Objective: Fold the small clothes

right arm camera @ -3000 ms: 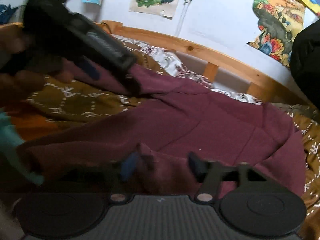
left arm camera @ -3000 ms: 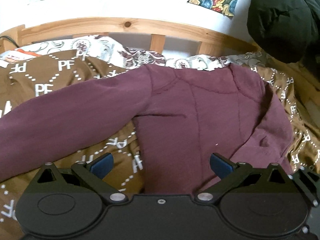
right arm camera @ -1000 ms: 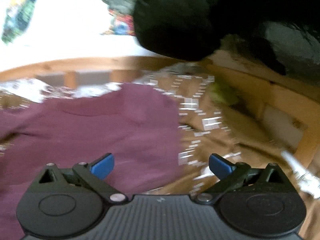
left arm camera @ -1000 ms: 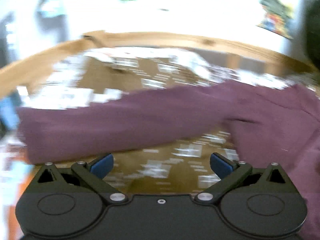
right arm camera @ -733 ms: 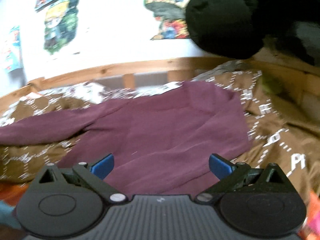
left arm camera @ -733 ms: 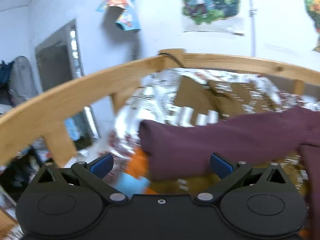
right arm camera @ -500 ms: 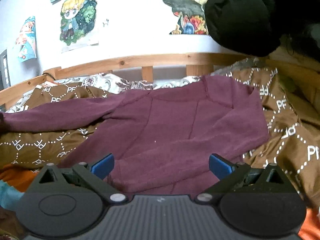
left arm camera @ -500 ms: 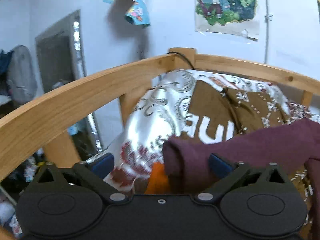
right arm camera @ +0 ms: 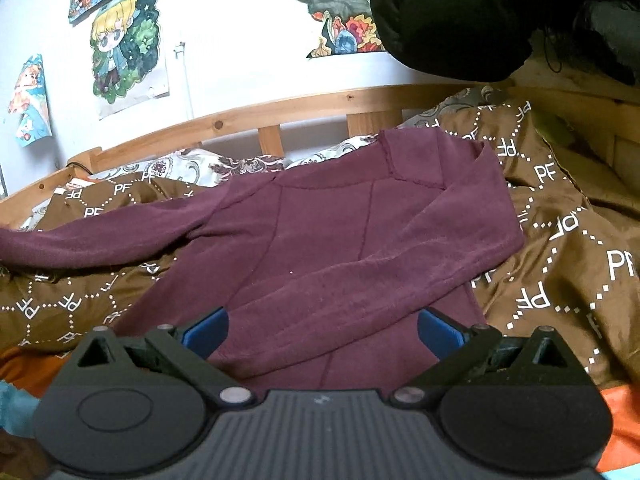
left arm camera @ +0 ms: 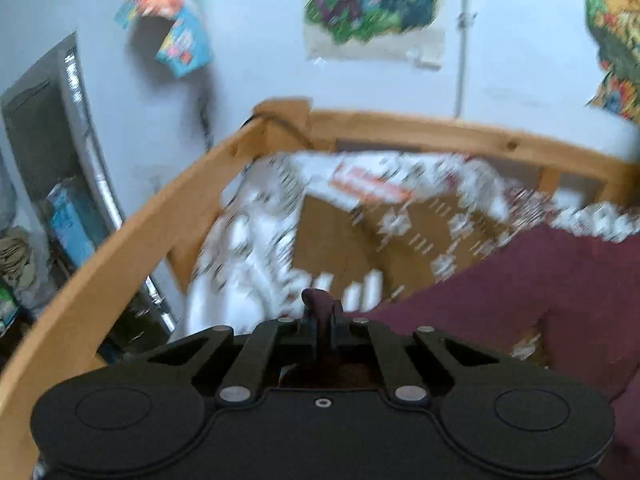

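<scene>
1. Left wrist view, blurred. The left gripper (left arm camera: 322,316) has just been closing and now stands pinched together on the cuff end of the maroon top's (left arm camera: 560,280) outstretched sleeve; a nub of maroon cloth pokes up between the tips at 12 o'clock from the tool body.

2. From that pinch the sleeve runs off toward 3 o'clock and widens into the body of the garment at the right edge. Its long axis lies across the view, not along the fingers.

3. Behind, 10 to 2 o'clock: the wooden bed rail (left arm camera: 132,236), with a white patterned sheet (left arm camera: 248,248) and the brown printed blanket (left arm camera: 400,236) inside it.

4. Right wrist view, sharp. The right gripper (right arm camera: 322,328) has its blue pads wide apart, holding nothing (the cloth sits between them in the picture, but neither pad presses on it).

5. The maroon top (right arm camera: 340,236) lies flat on the brown printed blanket (right arm camera: 568,240), collar toward 12 o'clock, hem toward the tool at 6. One sleeve is already folded across the body, slanting from 2 down to 7 o'clock. The other stretches out to 9 o'clock and off the left edge.

6. Judgement: the outstretched sleeve is the part left to fold, and only the left tool has it. To lie across the body the cuff must travel from 9 toward 3 o'clock. The right tool is nearer the hem.
</scene>
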Action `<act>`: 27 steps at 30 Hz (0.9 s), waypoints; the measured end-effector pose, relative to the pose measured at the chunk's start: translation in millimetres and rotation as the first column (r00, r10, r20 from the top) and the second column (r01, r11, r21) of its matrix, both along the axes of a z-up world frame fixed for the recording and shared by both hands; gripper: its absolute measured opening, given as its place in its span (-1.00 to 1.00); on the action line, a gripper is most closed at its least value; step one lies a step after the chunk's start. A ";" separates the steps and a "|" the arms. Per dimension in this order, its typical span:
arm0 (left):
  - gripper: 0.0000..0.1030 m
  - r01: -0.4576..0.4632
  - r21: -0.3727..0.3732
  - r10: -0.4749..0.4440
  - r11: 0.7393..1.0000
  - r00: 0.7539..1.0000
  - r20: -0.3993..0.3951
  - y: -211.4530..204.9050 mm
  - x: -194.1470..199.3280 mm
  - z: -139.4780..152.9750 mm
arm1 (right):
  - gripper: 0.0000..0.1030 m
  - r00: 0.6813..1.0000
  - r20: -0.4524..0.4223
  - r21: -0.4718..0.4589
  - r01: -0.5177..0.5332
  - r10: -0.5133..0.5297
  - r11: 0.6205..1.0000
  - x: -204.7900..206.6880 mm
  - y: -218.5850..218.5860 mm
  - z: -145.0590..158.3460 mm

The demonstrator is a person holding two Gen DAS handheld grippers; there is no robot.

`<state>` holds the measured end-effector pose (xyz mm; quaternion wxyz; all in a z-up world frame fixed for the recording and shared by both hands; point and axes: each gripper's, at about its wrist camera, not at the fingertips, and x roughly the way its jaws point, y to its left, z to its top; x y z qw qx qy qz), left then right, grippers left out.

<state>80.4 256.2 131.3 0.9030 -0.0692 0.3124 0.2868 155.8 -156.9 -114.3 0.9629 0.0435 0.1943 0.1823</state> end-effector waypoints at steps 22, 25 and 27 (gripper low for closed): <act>-0.92 0.719 -0.085 -0.710 0.690 0.695 0.113 -308.4 122.8 -27.3 | 0.99 0.987 -0.020 0.055 0.159 -0.158 0.986 23.0 -78.4 8.8; -0.91 0.760 -0.103 -0.759 0.642 0.648 0.054 -343.1 129.1 -77.7 | 0.99 0.970 0.005 0.079 0.242 -0.243 0.967 26.5 -104.5 14.1; -0.91 0.772 -0.105 -0.776 0.627 0.631 0.007 -357.0 132.6 -104.5 | 0.99 0.958 0.006 0.104 0.283 -0.285 0.953 28.8 -120.4 15.9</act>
